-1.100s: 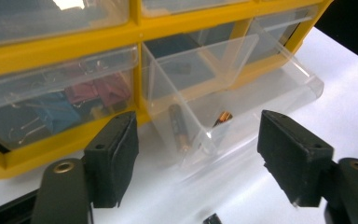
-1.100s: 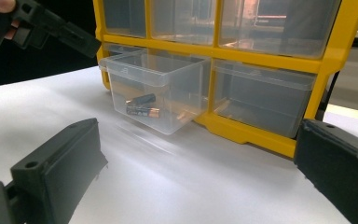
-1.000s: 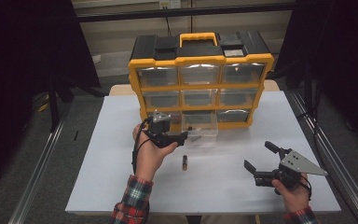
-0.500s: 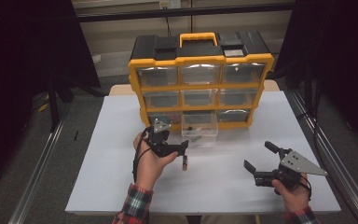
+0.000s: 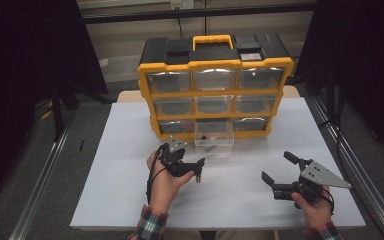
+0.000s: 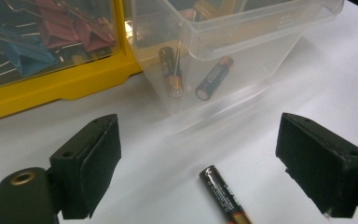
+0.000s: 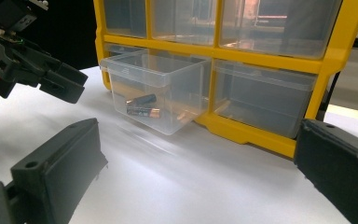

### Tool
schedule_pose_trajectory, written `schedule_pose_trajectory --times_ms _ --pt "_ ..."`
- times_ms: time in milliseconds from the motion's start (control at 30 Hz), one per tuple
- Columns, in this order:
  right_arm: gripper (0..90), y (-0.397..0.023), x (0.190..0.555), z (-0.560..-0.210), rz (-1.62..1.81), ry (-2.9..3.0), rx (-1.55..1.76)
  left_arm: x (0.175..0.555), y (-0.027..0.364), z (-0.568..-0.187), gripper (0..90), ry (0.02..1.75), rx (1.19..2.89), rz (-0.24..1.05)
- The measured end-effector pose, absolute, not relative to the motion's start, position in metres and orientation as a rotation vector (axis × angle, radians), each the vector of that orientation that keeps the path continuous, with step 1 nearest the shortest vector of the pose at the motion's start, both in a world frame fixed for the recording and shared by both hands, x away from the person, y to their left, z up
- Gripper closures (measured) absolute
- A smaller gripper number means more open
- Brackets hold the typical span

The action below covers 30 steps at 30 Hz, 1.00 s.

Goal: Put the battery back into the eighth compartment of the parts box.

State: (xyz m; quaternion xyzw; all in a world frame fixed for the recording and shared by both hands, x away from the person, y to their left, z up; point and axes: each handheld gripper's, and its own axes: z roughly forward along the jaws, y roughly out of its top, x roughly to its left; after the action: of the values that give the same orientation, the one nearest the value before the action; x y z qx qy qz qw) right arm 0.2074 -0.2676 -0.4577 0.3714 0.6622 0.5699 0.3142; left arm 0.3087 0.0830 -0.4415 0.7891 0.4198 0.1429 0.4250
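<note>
A yellow-and-black drawer cabinet [image 5: 215, 85] stands at the far edge of the white bench [image 5: 130, 150]. Its clear drawer [image 5: 213, 136], bottom middle, is pulled out with two batteries inside. The left hand-held gripper [image 5: 192, 168] has just been opening and stands wide over a loose battery [image 6: 224, 195] mid-bench. The right hand-held gripper [image 5: 275, 167], near the front right corner, gapes empty.

Setting: a lab-style recording bay, staged rather than lived in. Evidence: white-covered bench [image 5: 130, 200] flanked by aluminium rails [image 5: 40, 185]; black curtains [image 5: 30, 50] closing both sides; plain back wall with cable [image 5: 181, 30]; yellow-and-black parts organiser [image 5: 215, 85] with clear drawers as the bench's main fixture.
</note>
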Motion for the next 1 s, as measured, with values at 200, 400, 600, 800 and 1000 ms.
schedule_pose_trajectory --times_ms 200,400,600,800,1000 --pt "0.4 -0.268 0.207 -0.458 1.503 1.746 0.980 0.306 0.080 -0.449 14.8 1.065 1.984 0.353" --pt "0.4 -0.268 0.207 -0.458 1.505 1.745 0.980 0.303 0.077 -0.455 17.9 1.066 2.000 0.347" --pt "0.4 -0.268 0.207 -0.458 1.504 1.745 0.979 0.302 0.076 -0.458 21.4 1.073 2.013 0.339" --pt "0.4 -0.268 0.208 -0.458 1.505 1.747 0.978 0.301 0.076 -0.462 27.1 1.080 2.025 0.328" --pt "0.4 -0.268 0.207 -0.458 1.504 1.745 0.979 0.299 0.076 -0.466 36.9 1.086 2.056 0.301"
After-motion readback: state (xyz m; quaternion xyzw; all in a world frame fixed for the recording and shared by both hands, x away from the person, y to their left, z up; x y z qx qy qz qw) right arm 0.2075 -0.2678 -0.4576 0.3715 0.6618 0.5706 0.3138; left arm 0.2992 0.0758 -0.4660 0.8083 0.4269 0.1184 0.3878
